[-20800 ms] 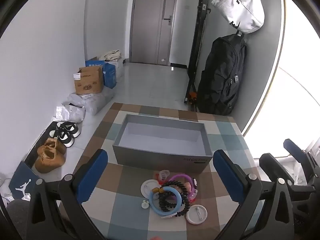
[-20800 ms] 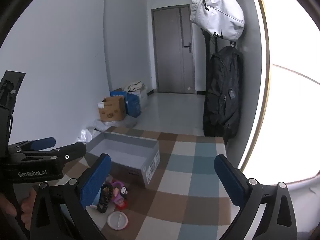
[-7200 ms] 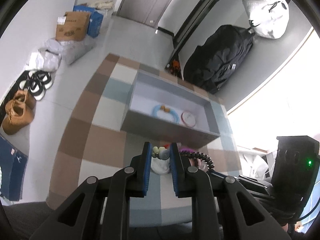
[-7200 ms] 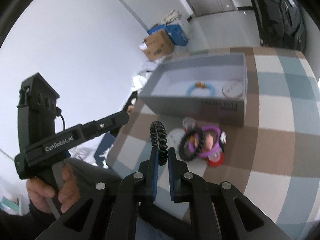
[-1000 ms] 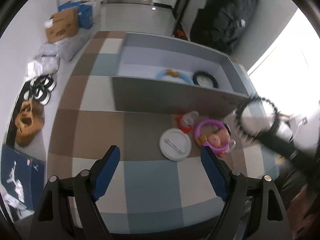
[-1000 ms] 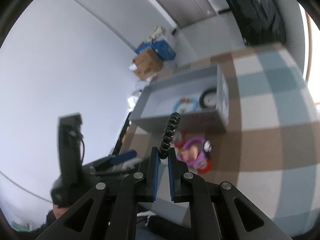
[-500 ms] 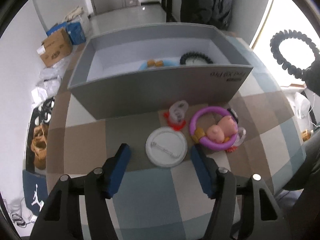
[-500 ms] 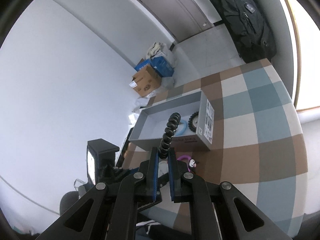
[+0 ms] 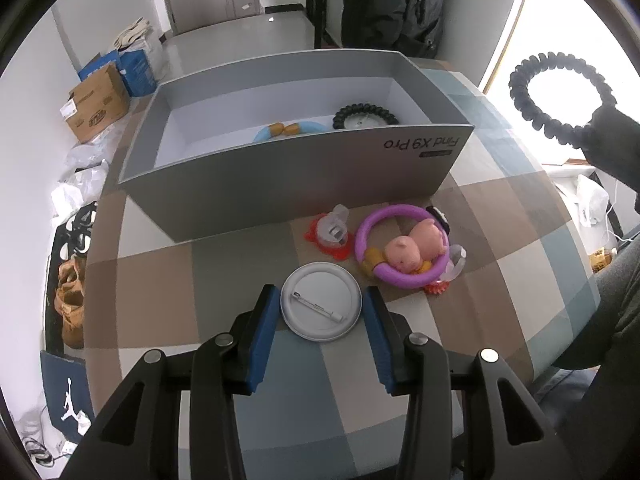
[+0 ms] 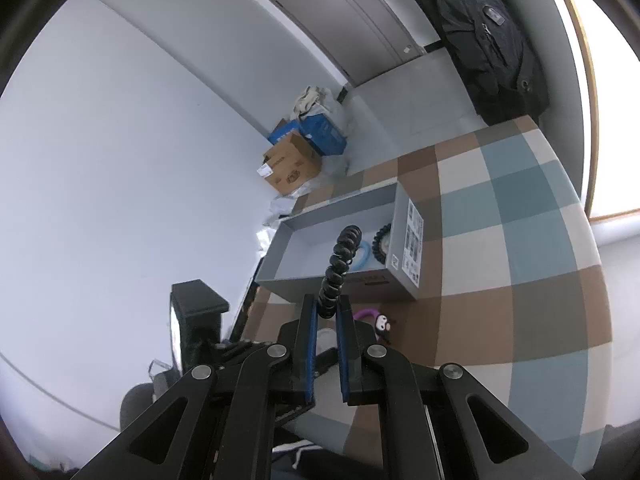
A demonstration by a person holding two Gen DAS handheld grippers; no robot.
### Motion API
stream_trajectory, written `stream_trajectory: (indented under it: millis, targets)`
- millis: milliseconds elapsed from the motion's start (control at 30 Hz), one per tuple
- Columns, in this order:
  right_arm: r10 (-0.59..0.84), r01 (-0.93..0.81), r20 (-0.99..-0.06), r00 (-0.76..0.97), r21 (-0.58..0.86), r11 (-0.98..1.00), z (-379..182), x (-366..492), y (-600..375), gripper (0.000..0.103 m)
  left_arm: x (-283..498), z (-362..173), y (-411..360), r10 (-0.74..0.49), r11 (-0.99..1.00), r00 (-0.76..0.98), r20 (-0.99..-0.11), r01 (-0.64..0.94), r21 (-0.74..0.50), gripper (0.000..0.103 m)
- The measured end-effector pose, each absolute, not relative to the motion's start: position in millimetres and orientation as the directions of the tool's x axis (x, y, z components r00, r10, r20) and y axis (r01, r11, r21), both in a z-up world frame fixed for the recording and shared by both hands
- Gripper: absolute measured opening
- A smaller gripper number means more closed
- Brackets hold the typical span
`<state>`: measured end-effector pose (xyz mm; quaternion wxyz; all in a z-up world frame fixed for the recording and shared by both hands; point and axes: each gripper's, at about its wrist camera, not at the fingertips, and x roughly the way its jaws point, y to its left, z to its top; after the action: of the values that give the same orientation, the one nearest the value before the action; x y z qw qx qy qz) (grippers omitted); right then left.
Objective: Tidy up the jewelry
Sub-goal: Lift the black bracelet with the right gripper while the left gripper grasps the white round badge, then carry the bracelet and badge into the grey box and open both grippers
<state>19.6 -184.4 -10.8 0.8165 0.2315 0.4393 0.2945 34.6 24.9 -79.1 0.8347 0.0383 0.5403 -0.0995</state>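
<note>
My left gripper (image 9: 318,318) is open, its blue pads on either side of a white round pin badge (image 9: 321,306) lying on the checked table. A purple ring with a pink pig (image 9: 404,251) and a red-based clear clip (image 9: 331,233) lie beyond it. The grey box (image 9: 280,182) holds a blue ring (image 9: 296,131) and a black beaded bracelet (image 9: 366,115). My right gripper (image 10: 326,316) is shut on a black beaded bracelet (image 10: 340,264), held high above the table; it shows in the left wrist view (image 9: 560,100) at the upper right.
The checked tablecloth (image 9: 500,208) covers a round table with edges near on all sides. Cardboard boxes (image 9: 96,104), bags and shoes (image 9: 70,300) sit on the floor to the left. A black backpack (image 9: 400,4) hangs behind the box.
My left gripper has moved down and forward and narrowed around the white badge. My right gripper, still holding the black bracelet, has stayed raised to the right of the box.
</note>
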Motion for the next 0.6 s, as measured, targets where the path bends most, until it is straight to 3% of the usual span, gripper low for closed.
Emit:
stream_trajectory:
  millis: [600]
  targets:
    - [0.660, -0.312, -0.619, 0.425, 0.585, 0.749, -10.4, 29.3, -157.0, 0.009, 41.0, -34.5, 52.0, -0.271, 0.962, 0.522, -0.809, 0.129, -0.239, 0.037]
